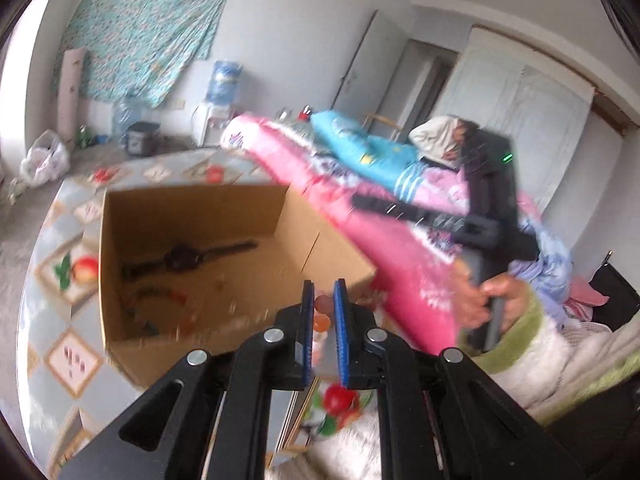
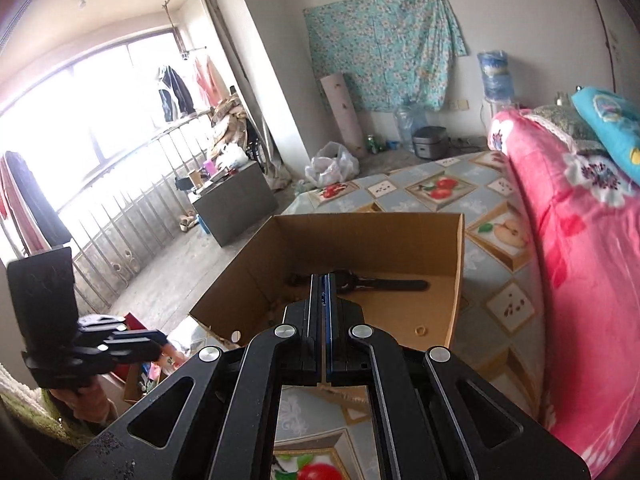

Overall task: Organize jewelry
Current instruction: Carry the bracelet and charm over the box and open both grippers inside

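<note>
On the bed [image 2: 440, 188], a fruit-print sheet carries an open cardboard box [image 2: 360, 236], with a pink quilt [image 2: 580, 260] heaped to the right and a floral cloth [image 2: 380, 44] hanging on the far wall. Left gripper [image 1: 324, 300] hangs over the box's near right corner, nearly together, clamped on what looks like a string of orange beads [image 1: 322, 320], though blur hides detail. Right gripper [image 2: 325, 292] is pressed together, empty, above the box, where a black watch [image 2: 380, 282] and a small ring [image 2: 421, 331] lie on the bottom.

Your box [image 2: 304, 236] is matt brown cardboard; the bedsheet [image 2: 448, 178] looks like smooth printed cloth, the pink blanket [image 2: 580, 240] soft and fleecy
</note>
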The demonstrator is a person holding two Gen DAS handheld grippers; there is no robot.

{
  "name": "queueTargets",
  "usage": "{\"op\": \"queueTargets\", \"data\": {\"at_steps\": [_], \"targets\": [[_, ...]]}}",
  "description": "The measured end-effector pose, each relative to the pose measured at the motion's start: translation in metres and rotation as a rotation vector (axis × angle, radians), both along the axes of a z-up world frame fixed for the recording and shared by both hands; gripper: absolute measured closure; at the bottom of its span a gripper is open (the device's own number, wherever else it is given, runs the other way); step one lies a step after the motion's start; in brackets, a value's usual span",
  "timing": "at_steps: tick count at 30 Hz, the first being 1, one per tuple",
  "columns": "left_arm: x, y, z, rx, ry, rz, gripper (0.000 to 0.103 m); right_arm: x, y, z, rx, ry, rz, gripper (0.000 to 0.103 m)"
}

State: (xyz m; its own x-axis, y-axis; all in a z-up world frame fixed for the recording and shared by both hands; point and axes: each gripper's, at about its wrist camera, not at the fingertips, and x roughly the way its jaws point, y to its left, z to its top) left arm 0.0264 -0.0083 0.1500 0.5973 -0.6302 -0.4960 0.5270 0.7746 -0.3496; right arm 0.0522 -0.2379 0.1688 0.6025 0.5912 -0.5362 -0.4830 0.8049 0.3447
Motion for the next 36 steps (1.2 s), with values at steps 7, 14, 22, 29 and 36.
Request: {"op": "queueTargets", "data": {"at_steps": [7,14,22,29,36], "targets": [[0.050,-0.010,0.017,-0.023,0.028,-0.020,0.094,0.073,0.028,-0.023,-0.124,0.231,0.072,0.103],[0.121,-0.029,-0.022,0.018,0.226,-0.022,0.094,0.133,0.061,-0.060,-0.284,0.400,0.106,0.103],[0.154,-0.044,-0.058,0.072,0.339,-0.024,0.094,0.154,0.070,-0.074,-0.329,0.424,0.107,0.084],[0.168,-0.054,-0.070,0.100,0.389,-0.046,0.094,0.130,0.024,-0.039,-0.129,0.322,0.025,0.076],[0.189,-0.071,-0.084,0.100,0.492,-0.068,0.085,0.112,-0.009,-0.024,-0.037,0.296,-0.034,0.074]]}}
